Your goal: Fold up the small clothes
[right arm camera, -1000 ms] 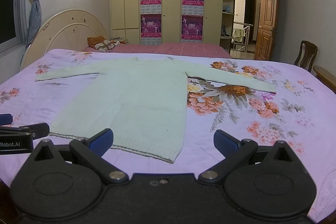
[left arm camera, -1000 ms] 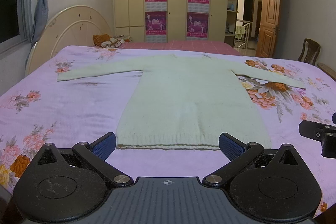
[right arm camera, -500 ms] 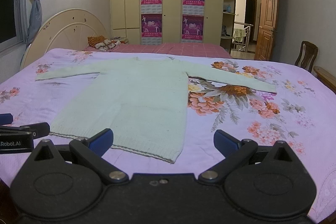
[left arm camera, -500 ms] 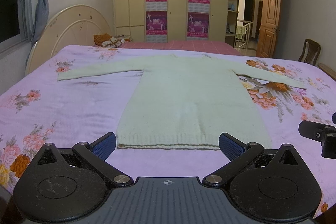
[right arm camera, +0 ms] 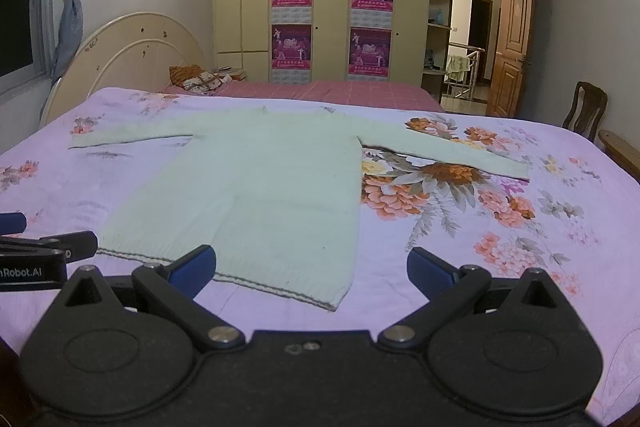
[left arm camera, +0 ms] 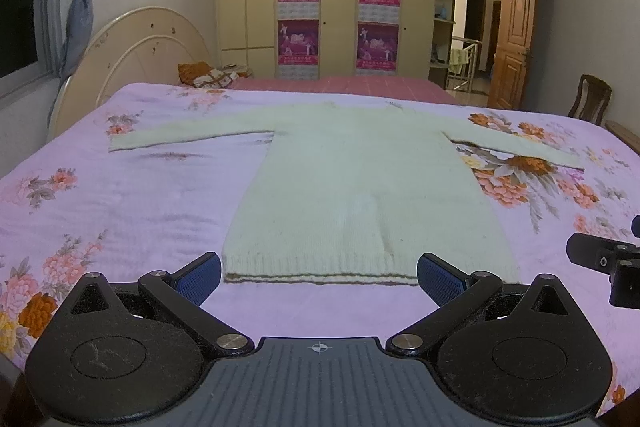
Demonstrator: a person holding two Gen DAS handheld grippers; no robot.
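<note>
Sweater (left arm camera: 360,183), pale green knit, flat on floral bedspread (left arm camera: 132,203), hem near, neckline far, 2 sleeves spread left and right. No fold made yet; step in hand judged to be the approach before a first grasp.

Left gripper (left arm camera: 319,269) low at near edge of bed, just short of hem, jaws spread wide, nothing between them. Right gripper (right arm camera: 311,263) likewise wide apart and empty, aimed at hem's right corner.

Next move, as a judgement: probably reach far to a sleeve, or pinch the 2 hem corners. Needs jaws lowered onto a single edge of knit and closed without catching bedspread. Soft, stretchy fabric likely to sag and drag if lifted unevenly, so both sides raised together.
</note>
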